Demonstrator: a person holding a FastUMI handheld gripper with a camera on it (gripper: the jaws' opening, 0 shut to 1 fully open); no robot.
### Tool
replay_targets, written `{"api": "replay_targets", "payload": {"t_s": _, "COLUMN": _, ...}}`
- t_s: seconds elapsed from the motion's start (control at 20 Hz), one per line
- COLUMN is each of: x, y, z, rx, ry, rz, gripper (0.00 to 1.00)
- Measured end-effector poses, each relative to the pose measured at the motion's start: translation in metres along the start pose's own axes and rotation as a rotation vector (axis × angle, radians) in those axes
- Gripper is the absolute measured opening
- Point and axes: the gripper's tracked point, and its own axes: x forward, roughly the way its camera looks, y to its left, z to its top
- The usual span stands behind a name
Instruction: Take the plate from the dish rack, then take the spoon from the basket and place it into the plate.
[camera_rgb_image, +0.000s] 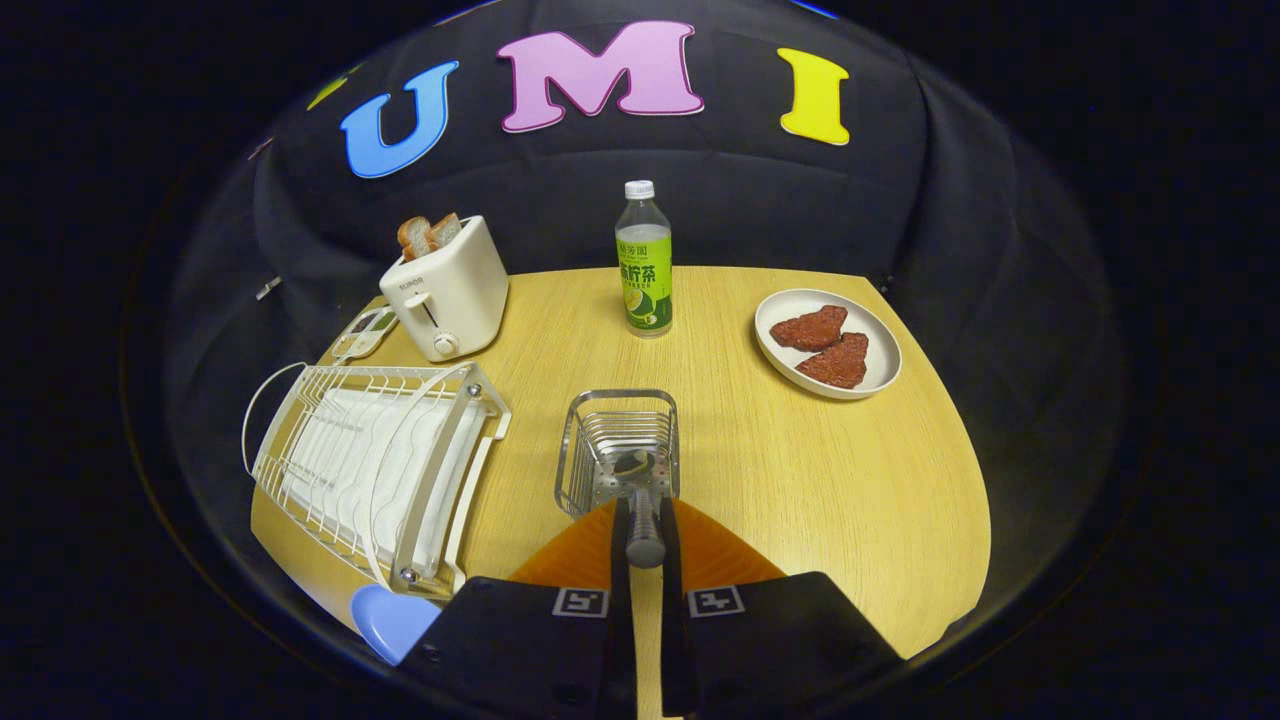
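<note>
The jaws stand nearly closed, clamped on the handle of the spoon, whose bowl sits in the wire basket just ahead at the counter's middle. Stiff, light and slick metal: hold it near the handle's end. An orange plate lies beneath the jaws. The dish rack flanks the near left edge; toaster, bottle and meat plate stand well beyond.

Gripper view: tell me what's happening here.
A hand-held gripper has its fingers shut on the spoon, gripping the handle while the bowl end sits in the wire basket. An orange plate lies on the table just under the fingers. The dish rack stands to the basket's left.
</note>
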Motion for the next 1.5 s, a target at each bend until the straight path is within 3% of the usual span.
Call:
{"api": "replay_targets", "payload": {"t_s": 0.35, "x": -0.028, "y": -0.006, "z": 0.013, "rx": 0.013, "ry": -0.066, "rz": -0.017, "gripper": 0.11}}
{"api": "replay_targets", "payload": {"t_s": 0.8, "x": -0.12, "y": 0.025, "z": 0.028, "rx": 0.059, "ry": -0.183, "rz": 0.068, "gripper": 0.11}}
{"api": "replay_targets", "payload": {"t_s": 1.15, "x": -0.177, "y": 0.069, "z": -0.022, "rx": 0.088, "ry": -0.145, "rz": 0.171, "gripper": 0.11}}
{"api": "replay_targets", "payload": {"t_s": 1.5, "x": -0.183, "y": 0.127, "z": -0.092, "rx": 0.027, "ry": -0.029, "rz": 0.313, "gripper": 0.11}}
